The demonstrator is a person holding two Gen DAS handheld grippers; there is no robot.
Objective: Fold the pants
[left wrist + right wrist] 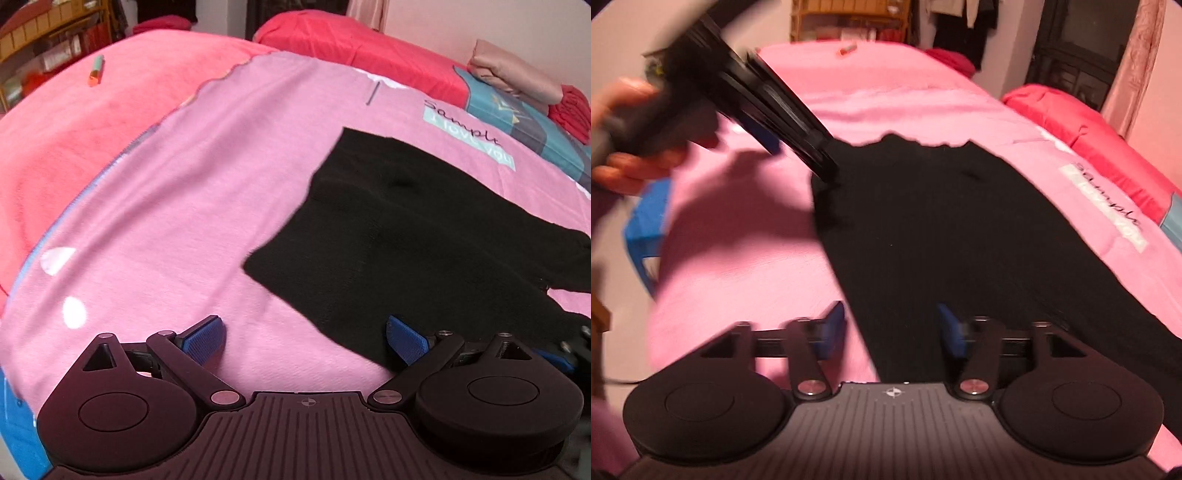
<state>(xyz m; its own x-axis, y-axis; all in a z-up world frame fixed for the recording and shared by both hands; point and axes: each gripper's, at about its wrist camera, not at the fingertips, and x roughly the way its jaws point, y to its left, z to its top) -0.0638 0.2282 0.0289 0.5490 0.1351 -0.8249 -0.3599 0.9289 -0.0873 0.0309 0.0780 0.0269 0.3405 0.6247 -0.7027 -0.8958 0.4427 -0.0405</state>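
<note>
The left gripper (304, 338) is seen along the bottom edge of its own view with its blue pads set wide apart and nothing between them; the right-hand pad (406, 341) lies at the near edge of the black pants (406, 236), and contact cannot be confirmed. The right gripper (891, 334) is shown partly open at the bottom of its view, with black cloth lying between the pads; no pressing on the cloth is seen. In the right wrist view the left gripper is also seen at upper left, held by a hand (624, 122), its tip at the far left corner of the pants; that region is blurred and the jaw state there cannot be read.

The pants are laid flat on a pink blanket (192, 206), occupying the centre right of the left view and running from the centre to the lower right in the right view. Printed lettering (465, 129) is noted on the blanket beside the pants.

A red pillow (354, 40) is recorded at upper centre, folded clothes (517, 74) at upper right, and a small orange and green object (96, 70) at upper left. Shelving (849, 18) and hanging garments are noted beyond the bed. A blue item (646, 221) at the left edge is cut off and unidentified. The pants are cut by the right frame edge.
</note>
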